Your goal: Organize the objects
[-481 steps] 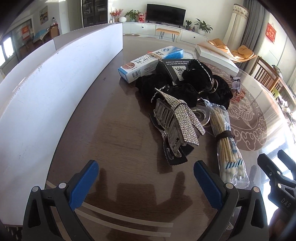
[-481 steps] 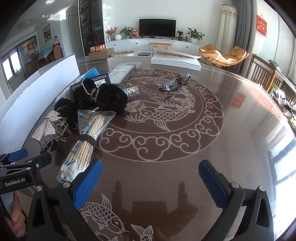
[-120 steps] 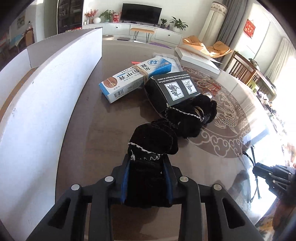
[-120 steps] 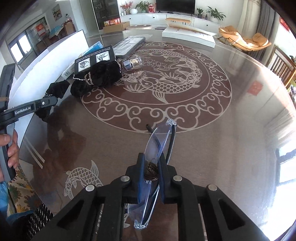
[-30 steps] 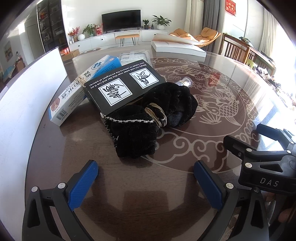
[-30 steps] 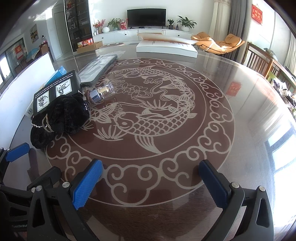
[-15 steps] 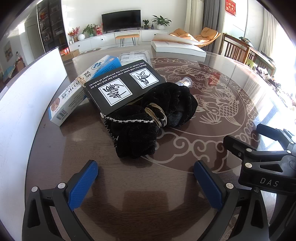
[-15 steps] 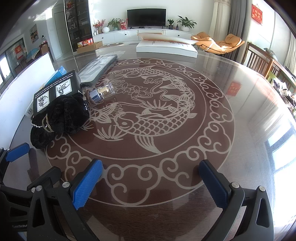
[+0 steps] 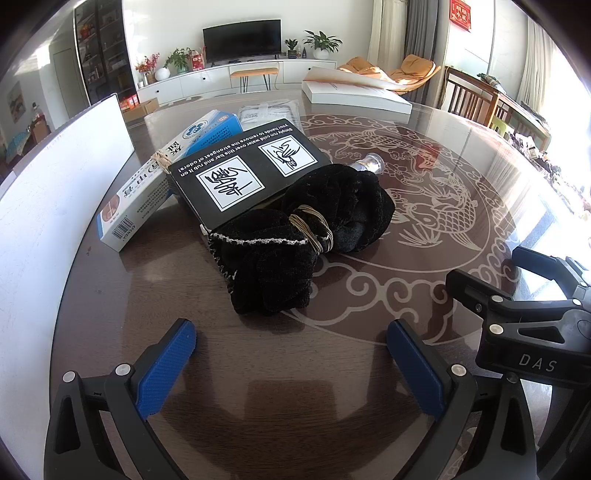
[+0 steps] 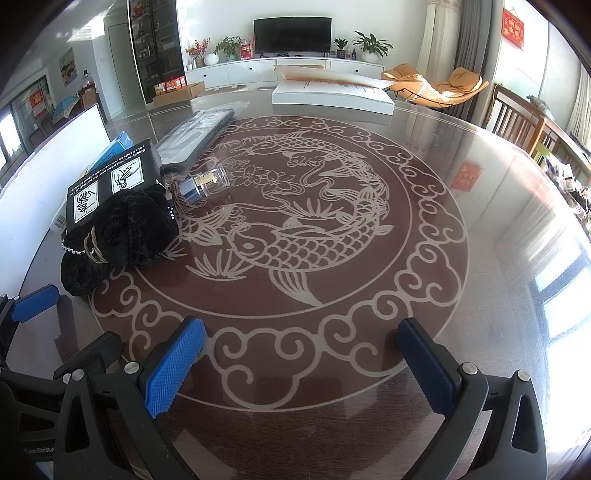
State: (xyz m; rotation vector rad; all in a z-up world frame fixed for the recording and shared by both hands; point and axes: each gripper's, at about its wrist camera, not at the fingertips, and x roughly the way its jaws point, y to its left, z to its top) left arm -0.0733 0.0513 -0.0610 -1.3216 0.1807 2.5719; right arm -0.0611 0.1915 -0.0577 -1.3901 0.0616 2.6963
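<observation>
Left gripper (image 9: pixel 291 349) spread wide and empty, low over the worktop (image 9: pixel 110 295), just short of a black plush hair tie (image 9: pixel 306 236). Right gripper (image 10: pixel 301 349) likewise wide apart and holding nothing, poised above the scrolled border of a koi medallion (image 10: pixel 280 229) set under the glossy, round, dark-brown top. Hair tie bound at the middle with a gold ring (image 9: pixel 312 230), edged with a beaded strand, resting partly on the medallion's rim and touching a black box (image 9: pixel 243 173) printed with white panels. Behind the box and touching it, a blue-and-white carton (image 9: pixel 147 192) tied with a rubber band. Just beyond the hair tie, a small clear bottle (image 10: pixel 205 182) on its side, near a flat clear-wrapped packet (image 10: pixel 195 134). Far across the worktop, a big open book (image 10: pixel 332 92). Along the left edge, upright white boards (image 9: pixel 55 206). Beyond, a sunlit living room: television (image 10: pixel 291 35) on a long white cabinet, potted plants, orange lounge chair (image 10: pixel 439 86), wooden dining chairs at right. Nothing lying between either gripper and the hair tie.
</observation>
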